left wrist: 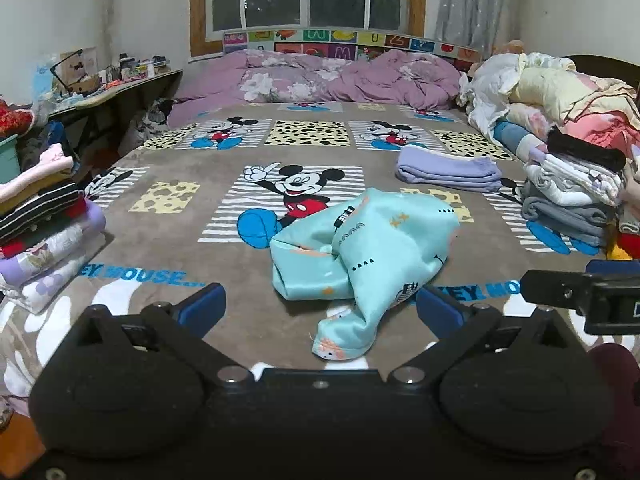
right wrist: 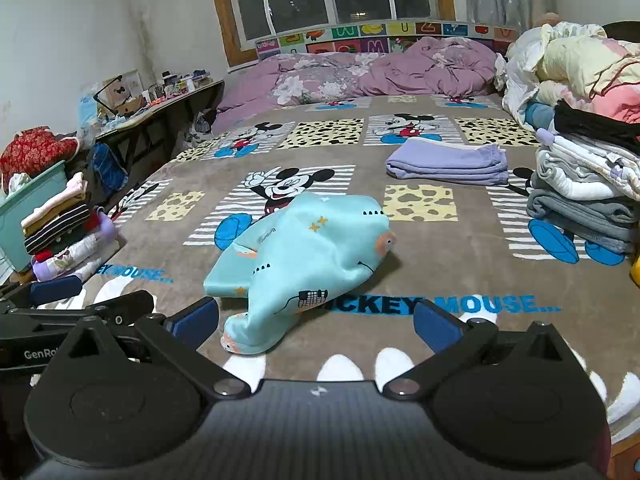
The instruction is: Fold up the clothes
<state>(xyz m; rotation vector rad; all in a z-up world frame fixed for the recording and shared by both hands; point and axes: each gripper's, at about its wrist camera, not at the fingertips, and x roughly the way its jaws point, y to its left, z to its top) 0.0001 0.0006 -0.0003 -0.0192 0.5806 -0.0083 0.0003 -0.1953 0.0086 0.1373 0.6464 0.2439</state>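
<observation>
Turquoise printed garment [left wrist: 360, 248]: crumpled, unfolded, mid-bed on the cartoon blanket [left wrist: 168, 240], between folded stacks. Likely light, limp, slightly slick; best pinched at the near cuff or hem corners. Left gripper [left wrist: 320, 308] and right gripper [right wrist: 316, 320]: jaws spread wide, empty, just short of it.

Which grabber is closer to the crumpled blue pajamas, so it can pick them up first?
Probably the left gripper: the pajamas' near end lies right between its open fingers. The right gripper, open too, has that end nearer its left finger.
</observation>
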